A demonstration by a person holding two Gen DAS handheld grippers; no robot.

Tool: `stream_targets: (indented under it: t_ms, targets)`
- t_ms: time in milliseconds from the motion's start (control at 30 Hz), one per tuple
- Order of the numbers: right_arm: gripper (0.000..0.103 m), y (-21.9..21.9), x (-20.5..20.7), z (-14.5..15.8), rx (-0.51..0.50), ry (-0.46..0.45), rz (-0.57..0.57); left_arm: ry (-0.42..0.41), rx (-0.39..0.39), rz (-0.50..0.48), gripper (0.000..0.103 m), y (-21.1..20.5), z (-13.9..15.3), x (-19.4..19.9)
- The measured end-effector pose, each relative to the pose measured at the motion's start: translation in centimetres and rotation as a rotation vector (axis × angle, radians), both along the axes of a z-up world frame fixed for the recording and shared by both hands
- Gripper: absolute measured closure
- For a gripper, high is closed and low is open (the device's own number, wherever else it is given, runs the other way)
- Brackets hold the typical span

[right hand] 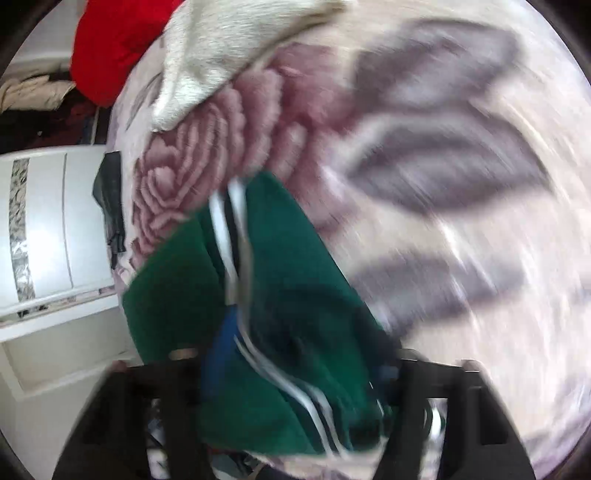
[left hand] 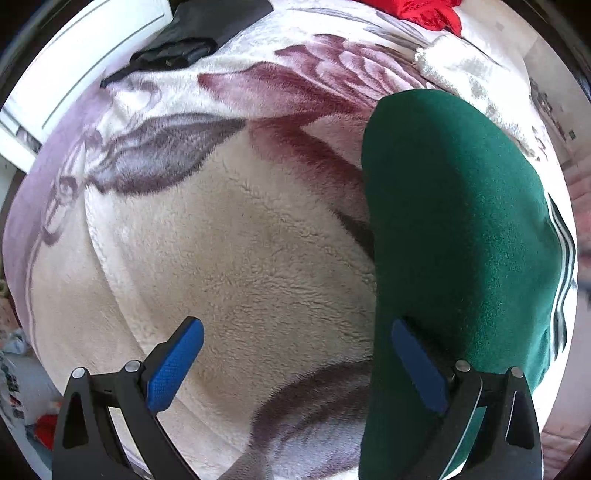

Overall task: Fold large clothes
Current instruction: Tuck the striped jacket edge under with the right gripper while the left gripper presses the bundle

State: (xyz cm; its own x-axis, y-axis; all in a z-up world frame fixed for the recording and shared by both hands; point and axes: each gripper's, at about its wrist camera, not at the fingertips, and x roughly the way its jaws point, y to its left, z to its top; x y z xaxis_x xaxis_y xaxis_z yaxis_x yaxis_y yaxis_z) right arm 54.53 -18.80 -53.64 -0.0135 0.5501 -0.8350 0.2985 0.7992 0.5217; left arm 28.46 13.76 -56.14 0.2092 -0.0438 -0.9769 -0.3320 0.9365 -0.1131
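Left wrist view, sharp: left tongs (left hand: 297, 354) spread wide, pinching nothing. Two blue pads; the left pad (left hand: 175, 363) hangs over the cream fleece blanket (left hand: 229, 236), the right pad (left hand: 417, 365) over the edge of the green garment (left hand: 461, 221). The garment lies flat on the blanket, to the right of the tongs' gap and running away from them. White stripes (left hand: 563, 251) run along its far right edge. A black garment (left hand: 177, 51) lies at the top left of the blanket, a red cloth (left hand: 421, 13) at the top.

Right wrist view, badly blurred: right tongs (right hand: 295, 350) stand apart with the green garment bunched between them. Only one blue pad (right hand: 221, 354) shows clearly; the other is lost in the dark smear. Whether the pads press on the cloth cannot be told. The stripes (right hand: 229, 229) run down the middle of the garment here. Only this view shows the blanket's pink rose print (right hand: 207, 177) and a white cabinet (right hand: 48, 229) to the left.

Count: one green garment, one blanket, one red cloth, one black garment.
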Motion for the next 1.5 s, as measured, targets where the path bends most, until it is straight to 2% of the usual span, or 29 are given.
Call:
stream_targets:
  t_ms: [100, 200, 233, 300, 400, 500, 567, 633, 733, 767, 833, 933, 1000, 1133, 1200, 1267, 1367, 1433, 1500]
  targets:
    - [0.032, -1.4, -6.5, -1.8, 0.013, 0.126, 0.018, 0.006, 0.000, 0.001, 0.000, -0.1, 0.0, 0.0]
    - [0.035, -1.0, -10.8, -4.4, 0.105, 0.138, -0.033, 0.014, 0.006, -0.003, 0.000, -0.2, -0.1, 0.1]
    - [0.060, -0.8, -11.6, -5.0, 0.113, 0.124, -0.072, 0.022, 0.014, -0.009, 0.000, -0.2, -0.2, 0.2]
    - [0.096, 0.9, -12.0, -6.5, 0.183, 0.096, -0.155, 0.042, 0.034, -0.023, 0.000, -0.3, -0.3, 0.3]
    - [0.098, 0.8, -13.4, -4.4, 0.120, 0.072, -0.226, 0.065, 0.059, -0.056, 0.000, -0.7, 0.2, 0.7]
    - [0.099, -2.5, -14.8, 1.2, 0.042, -0.069, -0.304, 0.056, 0.071, -0.101, 0.000, -1.8, 2.1, 1.1]
    - [0.099, -4.5, -15.4, 3.4, 0.000, -0.124, -0.310, 0.031, 0.086, -0.123, 0.000, -2.8, 4.1, 1.1]
    - [0.099, -6.3, -15.9, 4.0, -0.088, -0.135, -0.283, 0.024, 0.130, -0.147, 0.000, -3.6, 5.5, 1.1]
    - [0.099, -8.8, -16.3, 1.1, -0.152, -0.069, -0.307, -0.030, 0.169, -0.159, 0.000, -4.2, 7.6, 1.7]
    - [0.099, -9.0, -16.2, -0.5, -0.165, -0.040, -0.322, -0.048, 0.156, -0.158, 0.000, -4.4, 8.2, 2.2]
    - [0.099, -7.8, -15.7, -4.2, -0.161, 0.024, -0.283, -0.067, 0.119, -0.148, 0.000, -4.6, 9.1, 3.3]
    - [0.099, -4.8, -14.7, -7.8, -0.274, 0.043, -0.158, -0.107, 0.098, -0.151, 0.000, -5.4, 10.3, 4.4]
    - [0.102, -4.7, -15.2, -9.3, -0.272, 0.073, -0.179, -0.135, 0.112, -0.180, 0.000, -6.2, 10.4, 4.9]
    - [0.101, -7.2, -16.1, -9.0, -0.124, 0.140, -0.293, -0.080, 0.150, -0.245, 0.000, -7.9, 6.6, 5.3]
    - [0.099, -8.6, -16.8, -7.6, -0.098, 0.154, -0.324, -0.027, 0.139, -0.273, 0.000, -8.3, 4.2, 5.3]
    - [0.095, -9.7, -17.3, -5.6, -0.086, 0.126, -0.359, 0.008, 0.120, -0.277, 0.000, -8.4, 2.3, 5.0]
    - [0.077, -9.9, -17.2, -1.9, -0.005, 0.012, -0.380, 0.017, 0.076, -0.256, 0.000, -8.4, 1.1, 4.4]
    - [0.052, -8.5, -16.2, 0.2, 0.066, -0.073, -0.321, 0.013, 0.072, -0.251, 0.000, -8.4, 1.1, 4.3]
    - [0.041, -6.1, -14.2, 0.9, 0.110, -0.136, -0.233, 0.011, 0.077, -0.254, 0.000, -8.5, 1.1, 4.1]
